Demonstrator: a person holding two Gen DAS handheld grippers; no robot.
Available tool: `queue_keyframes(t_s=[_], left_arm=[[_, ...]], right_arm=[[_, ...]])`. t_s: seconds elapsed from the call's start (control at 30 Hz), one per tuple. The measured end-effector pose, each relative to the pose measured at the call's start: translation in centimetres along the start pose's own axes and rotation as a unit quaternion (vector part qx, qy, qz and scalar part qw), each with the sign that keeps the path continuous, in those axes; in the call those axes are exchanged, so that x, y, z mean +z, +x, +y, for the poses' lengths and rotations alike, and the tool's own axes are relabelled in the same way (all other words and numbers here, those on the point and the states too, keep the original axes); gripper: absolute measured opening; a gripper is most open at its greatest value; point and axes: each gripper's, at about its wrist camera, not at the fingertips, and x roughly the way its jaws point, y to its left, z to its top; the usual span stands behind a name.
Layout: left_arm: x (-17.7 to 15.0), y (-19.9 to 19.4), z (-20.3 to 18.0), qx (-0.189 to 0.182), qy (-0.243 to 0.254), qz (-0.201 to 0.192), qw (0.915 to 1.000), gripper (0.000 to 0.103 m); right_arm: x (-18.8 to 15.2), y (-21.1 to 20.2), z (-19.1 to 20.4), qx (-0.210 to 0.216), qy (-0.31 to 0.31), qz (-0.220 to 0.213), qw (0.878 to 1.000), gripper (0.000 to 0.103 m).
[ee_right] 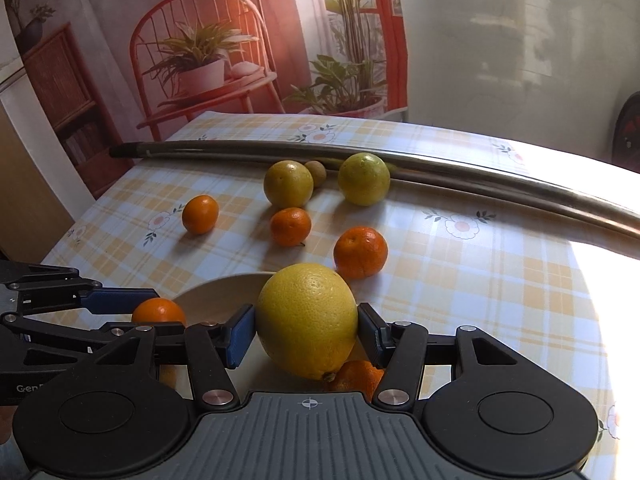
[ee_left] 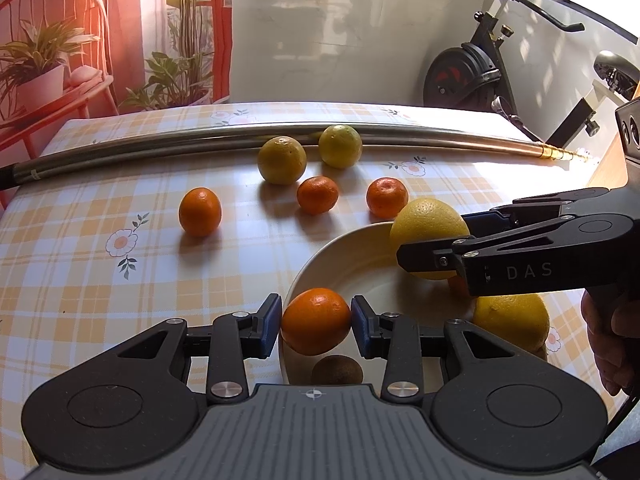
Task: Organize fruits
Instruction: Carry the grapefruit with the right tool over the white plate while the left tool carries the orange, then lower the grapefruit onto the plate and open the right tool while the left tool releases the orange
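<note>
On the far left of the counter (ee_left: 80,280), with its checked cloth, one small orange (ee_left: 199,211) sits all alone. To its right a big yellow-green fruit (ee_left: 282,160) sits near the long metal pole (ee_left: 160,148) that lies across the back. Just in front of that fruit is another small orange (ee_left: 317,195). A second yellow-green fruit (ee_left: 340,146) touches the pole, and a third small orange (ee_left: 387,197) sits just behind the white bowl (ee_left: 320,264).

The left claw (ee_left: 316,322) is closed on an orange (ee_left: 316,320). Its blue pads (ee_left: 269,326) press on both sides, and it holds the orange over the near left edge of the bowl. A brown kiwi (ee_left: 337,369) lies in the bowl just under it.

More to the right, the right claw (ee_right: 307,330) is squeezing a big yellow lemon (ee_right: 307,320) from both sides, over the bowl. A little orange (ee_right: 356,378) lies in the bowl under the lemon. One more big yellow fruit (ee_left: 512,322) sits at the bowl's right side. At the far right edge, a hand (ee_left: 608,344) grips the handle of the right claw.
</note>
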Motion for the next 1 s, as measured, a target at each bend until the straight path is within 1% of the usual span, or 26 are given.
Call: queue_keyframes(t_s=[0.2,0.33,0.47,0.8,0.9,1.0], left_arm=[[-0.1,0.0,-0.1,0.001,0.0,0.0,1.0,0.041],[-0.1,0.1,-0.1,0.002,-0.003,0.002,1.0,0.042],[-0.4,0.5,0.4,-0.007,-0.019,0.018,0.9996,0.044],[-0.5,0.3,0.5,-0.007,-0.025,0.022,0.9994,0.044],[-0.5,0.3,0.4,-0.003,-0.024,0.024,0.9994,0.044],[-0.4,0.1,0.3,-0.003,-0.021,0.025,0.9994,0.044]], right_arm=[[-0.1,0.2,0.2,0.002,0.001,0.005,1.0,0.051],[0.1,-0.2,0.2,0.003,0.001,-0.005,1.0,0.05],[0.2,-0.4,0.3,-0.001,-0.003,-0.007,1.0,0.05],[0.1,-1.0,-0.2,-0.004,0.002,-0.016,1.0,0.051],[0.0,-1.2,-0.4,-0.004,0.007,-0.014,1.0,0.052],[-0.1,-1.4,-0.4,-0.008,0.008,-0.013,1.0,0.055]])
